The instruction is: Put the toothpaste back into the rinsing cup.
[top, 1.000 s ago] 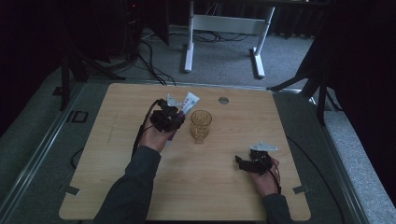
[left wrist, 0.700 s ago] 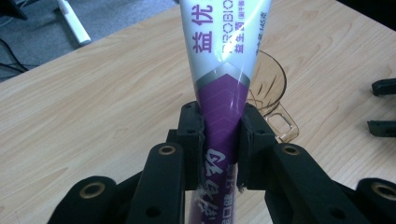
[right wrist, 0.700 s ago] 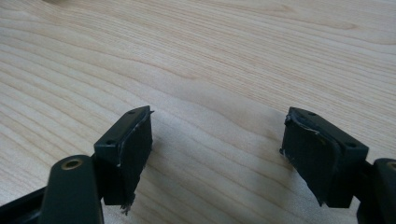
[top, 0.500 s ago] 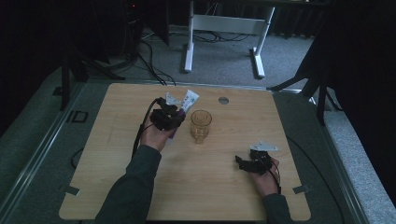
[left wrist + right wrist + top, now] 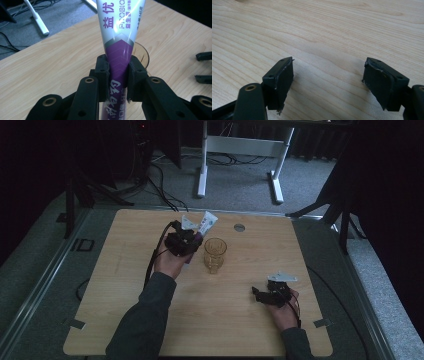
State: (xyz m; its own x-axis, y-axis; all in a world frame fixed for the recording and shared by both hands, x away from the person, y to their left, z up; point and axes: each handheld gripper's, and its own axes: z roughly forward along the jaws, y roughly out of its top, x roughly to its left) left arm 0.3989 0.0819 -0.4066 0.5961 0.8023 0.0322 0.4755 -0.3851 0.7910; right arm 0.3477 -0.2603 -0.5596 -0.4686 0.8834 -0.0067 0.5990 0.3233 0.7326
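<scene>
From the high view I find the left gripper point(image 5: 192, 237) raised over the far-left middle of the light wooden table point(image 5: 125, 285), clenched on a white and purple plastic tube with printed lettering point(image 5: 205, 223). The left gripper view confirms the grasp: both black pads point(image 5: 103, 75) press on the purple lower part of the tube point(image 5: 118, 47), one on each side, and the tube runs straight up out of the jaws along their line. Its white upper part widens toward the flat end, which leaves the top of that view. Part of the purple body also continues down below the pads, toward the gripper body.

In the high view the tube's white end sticks out beyond the gripper toward the far edge of the table. The clear amber-tinted drinking glass point(image 5: 215, 254) stands upright just beside the left gripper, on the side toward the table's middle. In the left gripper view the rim of the glass point(image 5: 142, 53) shows directly behind the tube. I cannot tell whether tube and glass touch.

The right gripper point(image 5: 262, 295) sits low at the near-right part of the table, well apart from the glass. In the right gripper view its jaws stand wide, released, with bare wood grain between the pads point(image 5: 283, 81).
</scene>
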